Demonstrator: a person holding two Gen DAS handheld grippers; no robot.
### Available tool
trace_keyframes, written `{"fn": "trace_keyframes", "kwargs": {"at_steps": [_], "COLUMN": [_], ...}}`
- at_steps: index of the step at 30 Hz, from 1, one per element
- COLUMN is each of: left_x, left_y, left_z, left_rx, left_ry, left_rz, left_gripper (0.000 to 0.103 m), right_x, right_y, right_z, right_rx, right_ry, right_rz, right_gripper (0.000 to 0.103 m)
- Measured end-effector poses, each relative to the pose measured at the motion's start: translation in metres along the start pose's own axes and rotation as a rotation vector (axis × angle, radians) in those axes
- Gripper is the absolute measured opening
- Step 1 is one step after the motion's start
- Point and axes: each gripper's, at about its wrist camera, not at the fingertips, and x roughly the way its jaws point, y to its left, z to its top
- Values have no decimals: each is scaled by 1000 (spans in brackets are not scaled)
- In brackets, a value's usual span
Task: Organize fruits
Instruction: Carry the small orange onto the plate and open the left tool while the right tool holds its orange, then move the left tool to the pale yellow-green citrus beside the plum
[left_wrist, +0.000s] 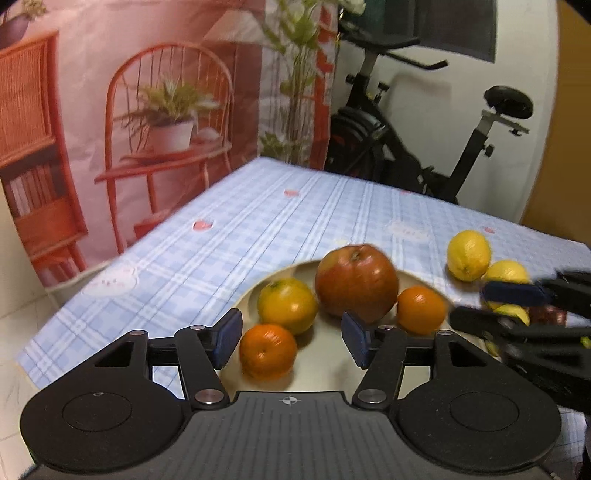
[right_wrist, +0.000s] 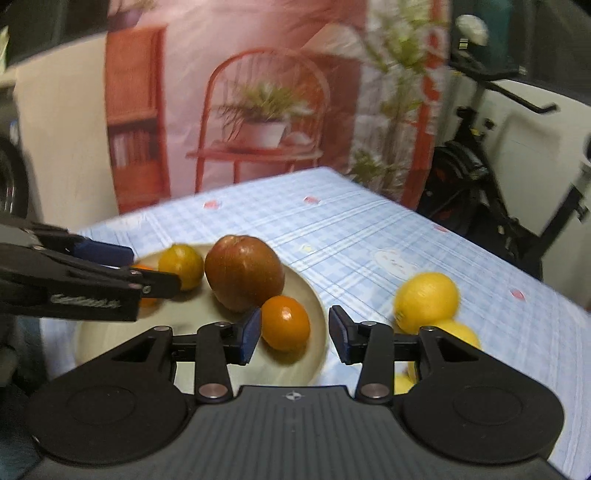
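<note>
So your plate (left_wrist: 255, 291) is a pale beige round one sitting on the blue checked tablecloth (left_wrist: 229, 236), and it's got four fruits on it right now. The big red apple (left_wrist: 356, 282) is toward the back, glossy, reddish-brown with some yellow streaks, stem dimple facing up. Just left of it there's a yellow-orange citrus (left_wrist: 287, 304) with a slightly greenish patch on top. Two deeper orange tangerines: one (left_wrist: 267, 352) at the front left, the other (left_wrist: 421, 309) to the right of the apple, near the rim.

Your left gripper (left_wrist: 291, 338) has its blue pads spread apart over the plate. The front tangerine sits between them, but nothing's pinched.

Your right gripper (right_wrist: 293, 330) also shows a gap between the pads. The right tangerine (right_wrist: 285, 323) sits in that gap, close to the left pad, and I can't see either pad actually pressing it.

Off the plate to the right, a few lemons (right_wrist: 426, 302) are bunched together on the cloth, bright yellow; the views are a bit blurry there
</note>
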Motion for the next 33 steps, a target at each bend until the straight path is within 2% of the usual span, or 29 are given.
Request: {"fn": "trace_keyframes", "kwargs": {"at_steps": [6, 13, 19, 24, 30, 33], "left_x": [-2, -8, -18, -23, -23, -16], "left_y": [-6, -20, -33, -66, -114, -130], "left_z": [2, 1, 26, 38, 36, 31], "left_rx": [16, 84, 99, 135, 212, 224], "left_ry": [-28, -50, -82, -113, -84, -61], "left_rz": [-24, -40, -137, -210, -316, -333], "left_gripper": [62, 62, 62, 62, 62, 62], "right_x": [-57, -99, -130, -147, -162, -165], "right_y": [-18, -75, -106, -130, -145, -148], "right_z": [-38, -51, -64, -83, -93, -99], "right_rx": [144, 317, 327, 340, 359, 334], "right_ry": [-55, -127, -162, -177, -162, -133], "right_rz": [-54, -184, -276, -337, -375, -380], "right_gripper": [43, 44, 44, 44, 44, 44]}}
